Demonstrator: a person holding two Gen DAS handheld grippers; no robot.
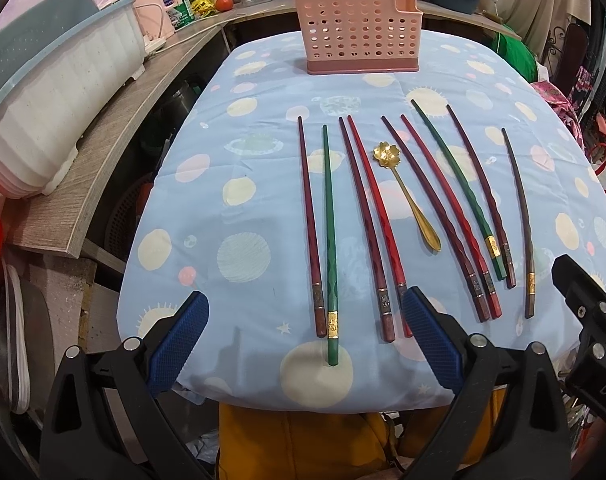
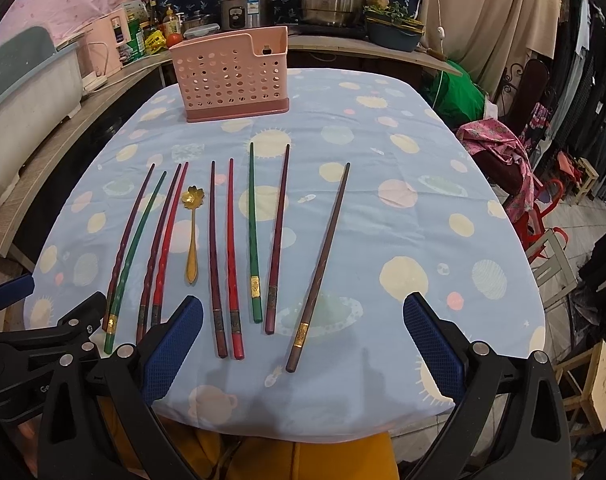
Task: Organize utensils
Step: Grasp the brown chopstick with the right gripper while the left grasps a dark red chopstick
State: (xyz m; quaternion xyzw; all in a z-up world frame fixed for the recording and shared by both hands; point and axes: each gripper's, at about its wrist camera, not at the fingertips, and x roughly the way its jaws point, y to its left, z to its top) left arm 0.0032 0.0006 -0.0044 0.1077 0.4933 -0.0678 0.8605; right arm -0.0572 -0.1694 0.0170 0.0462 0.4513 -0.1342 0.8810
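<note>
Left to right, 9 chopsticks and 1 gold spoon [image 1: 407, 196] are laid in a row on the blue patterned tablecloth [image 1: 255, 184], well apart from the empty pink perforated holder [image 1: 359, 30] at the far edge. The leftmost dark chopstick [image 1: 310, 224] and the green chopstick [image 1: 329, 240] beside it are judged light, stiff, smooth and liable to roll; a hold near the thicker banded end is advised. The spoon, thin metal, is best pinched across its handle. The left gripper [image 1: 303, 348] and right gripper [image 2: 303, 344] are both seen spread wide, holding nothing.
</note>
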